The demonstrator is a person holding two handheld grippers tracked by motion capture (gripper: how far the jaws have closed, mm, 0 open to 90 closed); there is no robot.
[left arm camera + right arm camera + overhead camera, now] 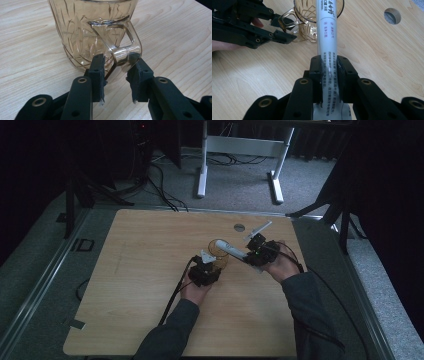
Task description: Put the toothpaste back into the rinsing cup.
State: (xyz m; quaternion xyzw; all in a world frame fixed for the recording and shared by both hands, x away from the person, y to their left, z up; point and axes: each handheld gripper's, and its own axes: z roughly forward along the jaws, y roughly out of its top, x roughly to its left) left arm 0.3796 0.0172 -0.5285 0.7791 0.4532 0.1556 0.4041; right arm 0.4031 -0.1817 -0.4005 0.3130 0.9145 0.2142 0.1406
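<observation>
I read this as loading a tube into a mug, and I judge it about midway: the tube is picked up and aimed, but not yet standing inside.

My right hand-held gripper [329,67] has its jaws closed tight on the lower body of the white tube [327,32], pinching it flat near the crimped tail. The tube's far end reaches over the rim of the glass mug [312,27]; whether the tip has dipped inside or only hovers above the mouth, I cannot tell. What is left, in my judgement, is to lower it in and let go.

My left hand-held gripper [115,75] sits with its jaws part open on either side of the mug's handle [127,52]. The pads look near the handle, possibly touching, yet I cannot say they clamp it firmly.

The mug [218,254] stands upright on the bench [150,320], right of centre and closer to the far edge than the near one. It is amber-tinted clear glass with a cut, cracked-leaf pattern and a squared handle. The tube is glossy white with small printed text.
</observation>
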